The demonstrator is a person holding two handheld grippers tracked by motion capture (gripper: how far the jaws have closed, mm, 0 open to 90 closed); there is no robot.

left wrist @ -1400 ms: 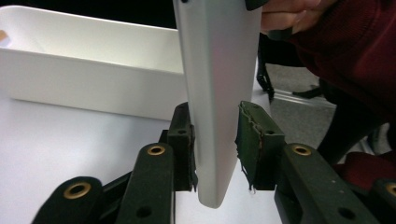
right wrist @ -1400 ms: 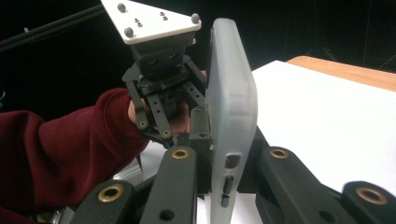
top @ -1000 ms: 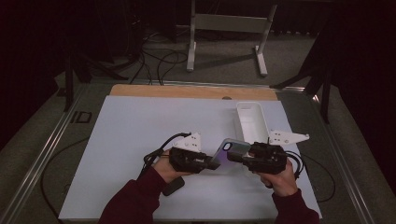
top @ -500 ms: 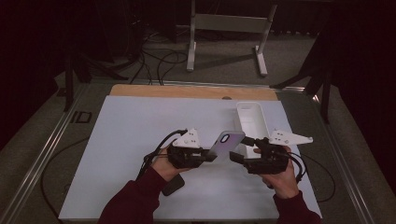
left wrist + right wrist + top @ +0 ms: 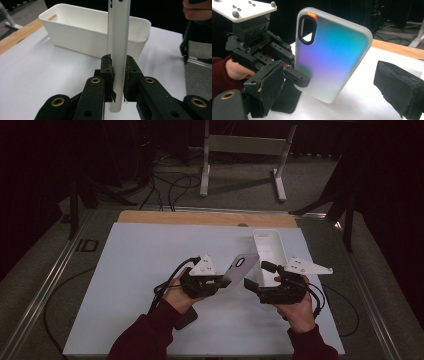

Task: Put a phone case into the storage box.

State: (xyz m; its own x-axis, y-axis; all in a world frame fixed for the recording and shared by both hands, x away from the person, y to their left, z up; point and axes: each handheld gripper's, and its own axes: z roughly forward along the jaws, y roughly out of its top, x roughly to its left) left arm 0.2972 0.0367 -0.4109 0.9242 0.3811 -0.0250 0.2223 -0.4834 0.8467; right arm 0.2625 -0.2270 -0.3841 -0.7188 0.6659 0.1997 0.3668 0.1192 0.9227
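Hands rest low over the mat (image 5: pixel 150 270) just in front of the bin (image 5: pixel 268 251). The left gripper (image 5: pixel 226 283) clamps the case (image 5: pixel 241 268) by its lower end, tilting it up beside the bin. The right gripper (image 5: pixel 252 285), level and facing it, has just been opening, its jaws wide and free of the case.

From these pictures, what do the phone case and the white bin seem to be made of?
Phone case: probably frosted, translucent plastic or silicone; its matte back shimmers blue, purple and green, and its edges look milky.
Bin: likely moulded plastic, plain white with a smooth, slightly satin surface, rounded corners and a cut-out handle.
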